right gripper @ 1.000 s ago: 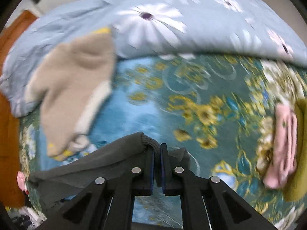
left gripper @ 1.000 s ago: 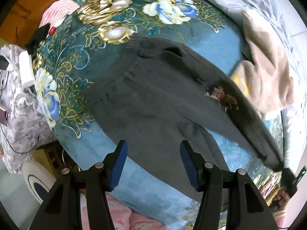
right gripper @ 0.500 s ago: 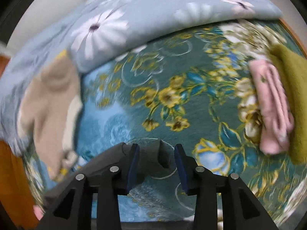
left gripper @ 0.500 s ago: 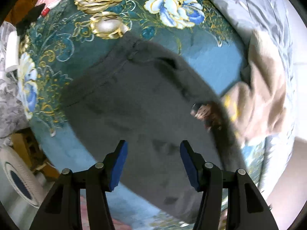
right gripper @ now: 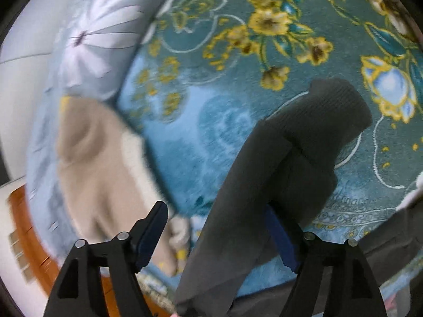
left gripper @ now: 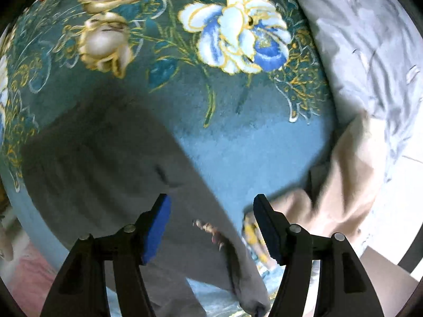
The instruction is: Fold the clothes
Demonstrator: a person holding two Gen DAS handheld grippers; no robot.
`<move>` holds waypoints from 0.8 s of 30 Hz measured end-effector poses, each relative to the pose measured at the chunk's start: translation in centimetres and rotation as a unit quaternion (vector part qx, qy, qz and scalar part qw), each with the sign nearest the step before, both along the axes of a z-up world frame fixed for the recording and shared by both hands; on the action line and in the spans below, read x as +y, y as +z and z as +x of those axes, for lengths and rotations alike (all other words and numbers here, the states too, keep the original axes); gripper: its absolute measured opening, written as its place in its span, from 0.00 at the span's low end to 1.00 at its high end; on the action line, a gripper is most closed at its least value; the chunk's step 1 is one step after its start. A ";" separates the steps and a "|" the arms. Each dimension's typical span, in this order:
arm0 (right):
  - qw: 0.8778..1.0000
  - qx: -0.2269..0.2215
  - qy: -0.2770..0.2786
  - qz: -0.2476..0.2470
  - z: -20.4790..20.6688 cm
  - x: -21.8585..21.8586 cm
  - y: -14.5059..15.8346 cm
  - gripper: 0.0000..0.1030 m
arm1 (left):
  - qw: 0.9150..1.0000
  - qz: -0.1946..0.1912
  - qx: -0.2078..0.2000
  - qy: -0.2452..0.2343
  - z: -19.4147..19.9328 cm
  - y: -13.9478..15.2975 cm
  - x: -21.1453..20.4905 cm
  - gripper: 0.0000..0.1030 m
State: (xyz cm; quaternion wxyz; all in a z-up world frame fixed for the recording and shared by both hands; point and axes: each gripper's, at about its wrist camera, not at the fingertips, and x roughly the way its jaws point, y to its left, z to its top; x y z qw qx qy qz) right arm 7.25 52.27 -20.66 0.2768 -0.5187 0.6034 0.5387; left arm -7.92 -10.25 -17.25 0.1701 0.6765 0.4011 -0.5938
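Dark grey trousers (left gripper: 105,163) lie on the blue floral bedspread (left gripper: 238,145). A small brown print (left gripper: 208,229) shows on them. My left gripper (left gripper: 211,224) is open and hangs just above the trousers, holding nothing. In the right wrist view the trouser leg (right gripper: 264,185) lies with its ribbed cuff (right gripper: 335,111) resting on the bedspread (right gripper: 211,121). My right gripper (right gripper: 216,232) is open over the leg, holding nothing; the cloth covers part of its right finger.
A beige garment lies to the right of the trousers (left gripper: 349,179), seen also in the right wrist view (right gripper: 100,163). A grey-blue flowered quilt (left gripper: 370,39) is bunched behind it (right gripper: 92,39). Wooden floor (right gripper: 23,237) shows past the bed edge.
My right gripper has opened and let go of the trouser cuff, which now lies on the bedspread. My left gripper stayed open and moved along the trousers toward the beige garment.
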 end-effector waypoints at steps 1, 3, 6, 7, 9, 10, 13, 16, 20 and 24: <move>1.000 -0.018 0.002 0.004 -0.3 -0.1 -0.3 0.76 | 1.000 -0.004 -0.010 -0.008 -0.7 -0.6 0.2 0.64; 0.999 -0.044 0.009 0.002 -0.2 -0.4 -0.8 0.74 | 0.999 -0.021 -0.033 -0.022 -1.3 -1.9 0.2 0.64; 0.997 -0.070 0.026 0.006 0.8 -0.8 -0.9 0.44 | 0.997 -0.030 -0.066 -0.018 -0.9 -4.1 -0.1 0.64; 0.997 -0.075 0.030 0.005 1.4 -0.9 -1.0 0.34 | 0.997 -0.031 -0.071 -0.016 -0.6 -4.5 -0.3 0.64; 0.997 -0.072 0.029 -0.009 3.1 -1.2 -1.0 0.13 | 0.996 -0.031 -0.080 -0.012 0.0 -5.4 -0.6 0.64; 0.997 -0.067 0.028 -0.013 4.1 -1.5 -0.8 0.09 | 0.996 -0.033 -0.079 -0.008 0.5 -5.6 -0.9 0.63; 0.998 -0.053 0.026 -0.020 7.1 -2.4 -0.2 0.04 | 0.997 -0.034 -0.072 0.003 2.0 -6.1 -1.7 0.25; 0.999 -0.031 0.028 -0.018 9.2 -2.9 1.1 0.03 | 0.998 -0.031 -0.063 0.001 3.0 -5.6 -1.9 0.14; 0.999 0.019 0.040 0.001 10.7 -2.8 3.9 0.03 | 1.000 -0.019 0.004 -0.018 3.6 -1.8 -1.9 0.12; 0.994 0.090 0.053 0.023 11.6 -2.7 7.6 0.03 | 0.995 0.002 0.088 -0.050 5.5 3.9 -2.6 0.12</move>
